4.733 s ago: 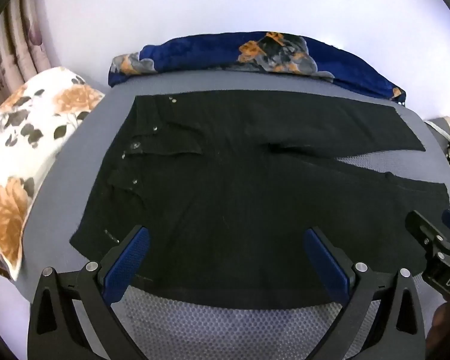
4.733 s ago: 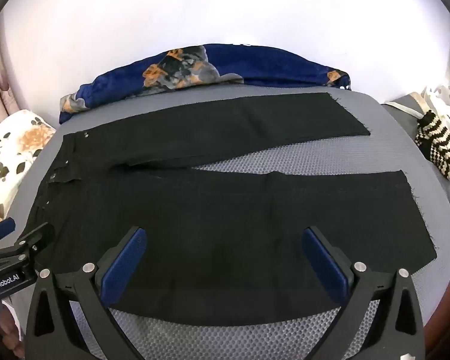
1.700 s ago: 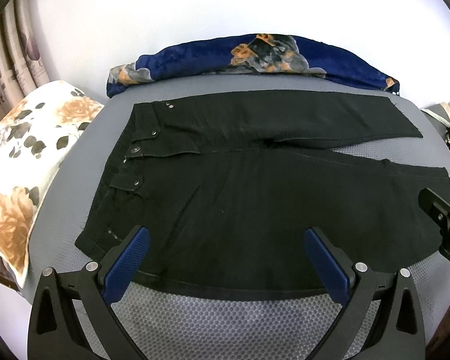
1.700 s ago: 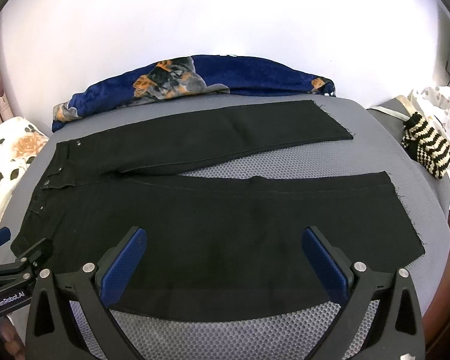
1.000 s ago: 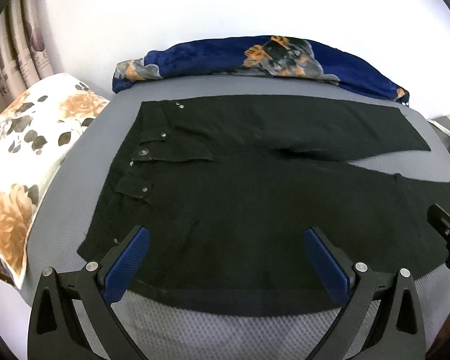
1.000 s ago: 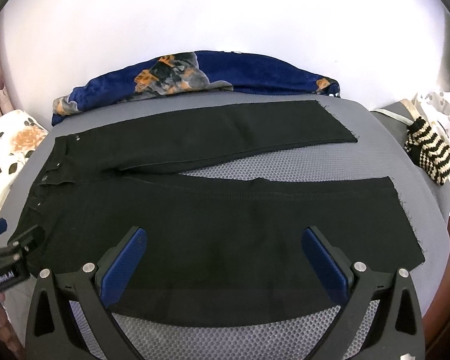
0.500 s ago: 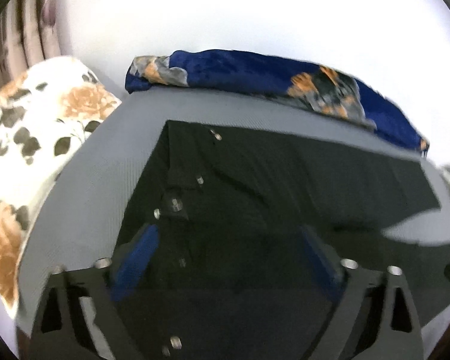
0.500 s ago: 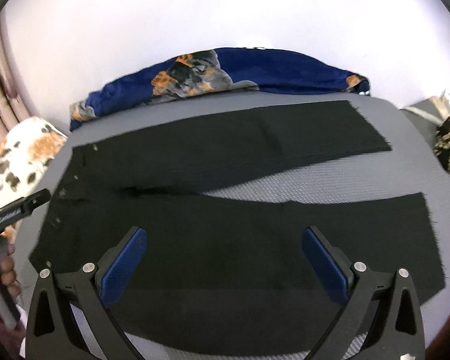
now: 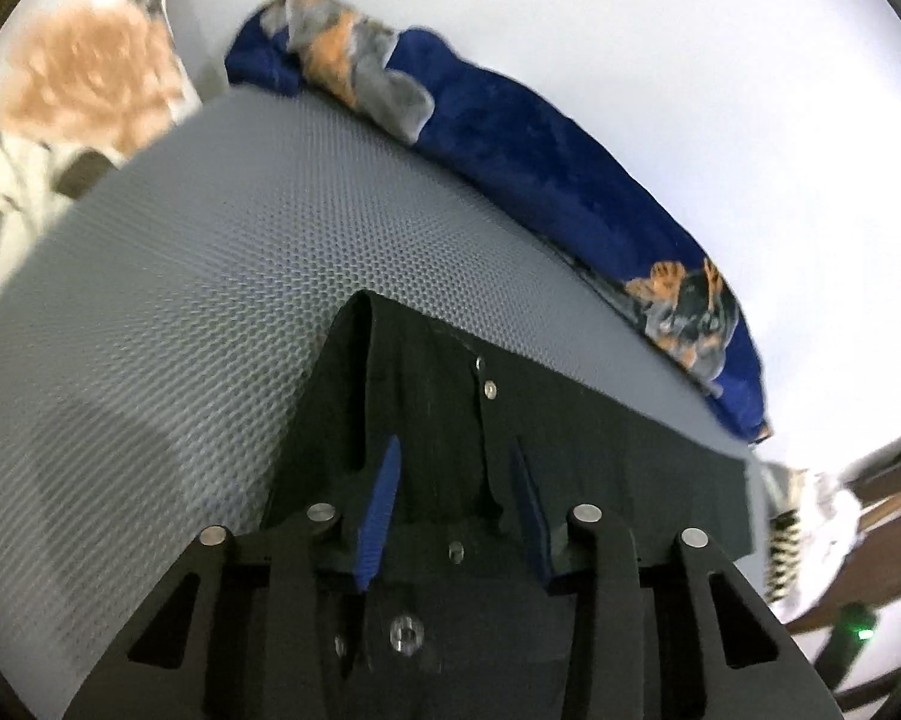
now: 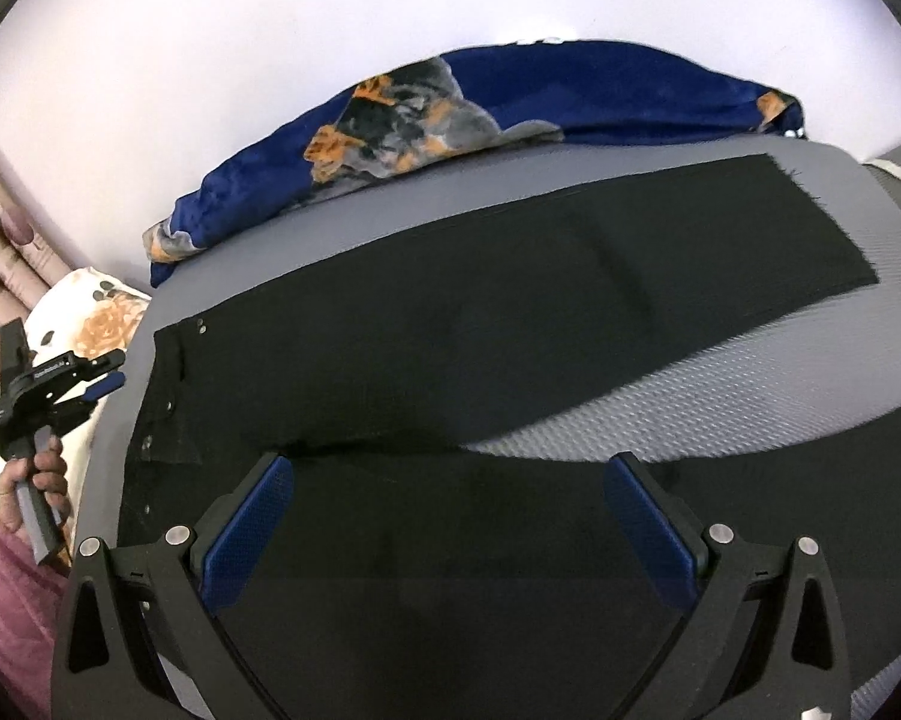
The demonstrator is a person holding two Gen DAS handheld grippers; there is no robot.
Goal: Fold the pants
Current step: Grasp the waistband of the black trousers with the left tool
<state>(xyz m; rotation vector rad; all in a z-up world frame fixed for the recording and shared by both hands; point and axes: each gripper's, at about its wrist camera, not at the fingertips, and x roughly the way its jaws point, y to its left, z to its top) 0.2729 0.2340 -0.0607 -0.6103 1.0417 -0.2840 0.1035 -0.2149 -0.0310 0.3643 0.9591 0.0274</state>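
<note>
Pants [image 10: 510, 348] lie flat on the grey bed [image 10: 750, 396], legs spread apart, no fold made yet. Left gripper [image 9: 456, 504] is at the waistband, fingers narrowed around the cloth, though I can't tell if it's pinched. Right gripper [image 10: 450, 516] hovers wide open above the near leg. All folds are left.

Black pants [image 10: 450, 360], lying flat, legs apart, waistband left

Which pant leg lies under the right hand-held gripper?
The near leg, spanning between the open right hand-held gripper fingers; the far leg lies beyond the grey gap, alongside the blue blanket.
</note>
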